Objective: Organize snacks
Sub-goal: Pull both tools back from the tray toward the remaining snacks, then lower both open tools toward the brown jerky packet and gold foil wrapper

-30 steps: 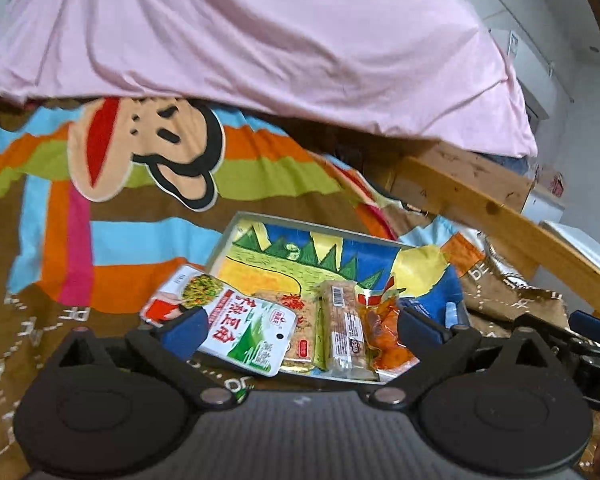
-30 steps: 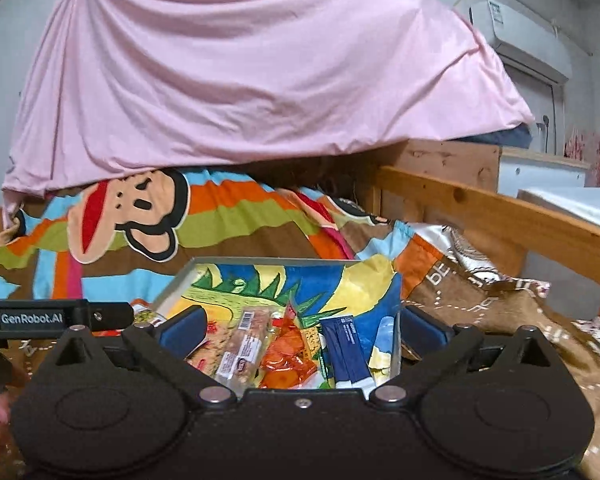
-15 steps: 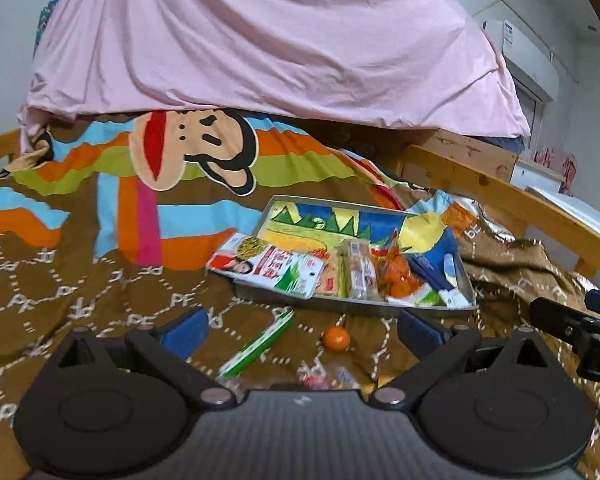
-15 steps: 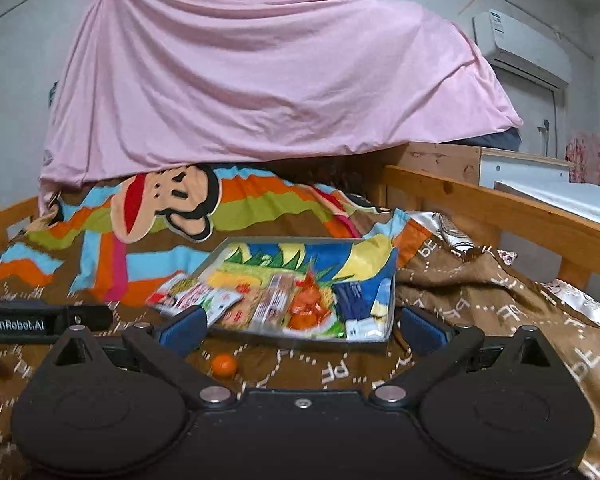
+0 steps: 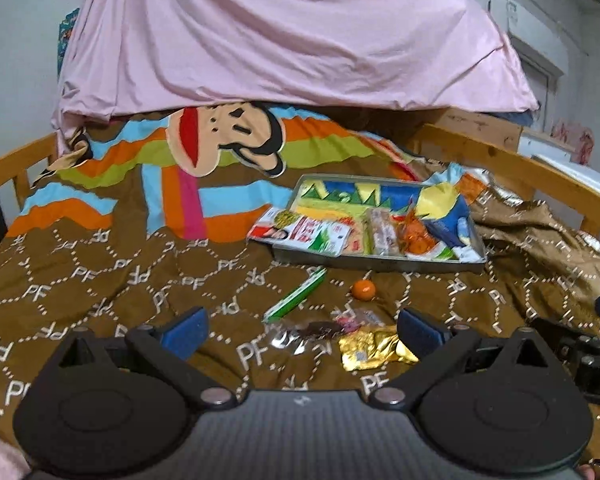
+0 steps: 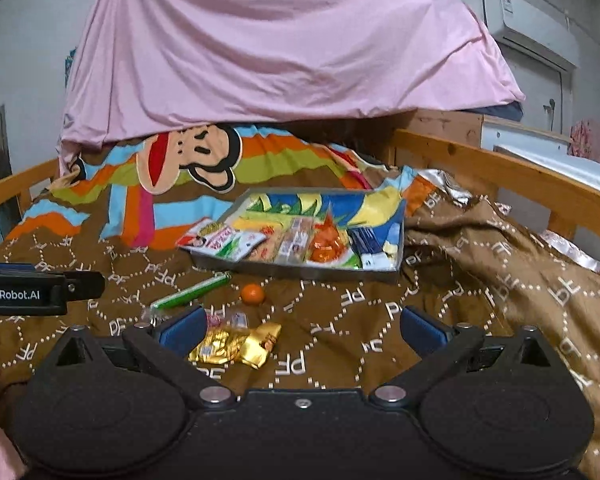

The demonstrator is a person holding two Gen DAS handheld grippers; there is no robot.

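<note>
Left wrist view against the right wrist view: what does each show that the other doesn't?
Only the left wrist view shows the dark clear-wrapped snack whole, next to the gold packet; it also catches the right gripper at its right edge.

Only the right wrist view shows the air conditioner whole and the left gripper's GenRobot.AI label.

Both show the tray holding packets, the green stick, the orange ball and the gold packet loose on the brown blanket, and their own jaws open and empty.

Tray (image 5: 380, 263) on bed holds packets side by side. Loose in front: green stick (image 5: 296, 294), orange ball (image 5: 363, 289), gold wrapper (image 5: 372, 346), clear wrapper (image 5: 308, 330).
</note>
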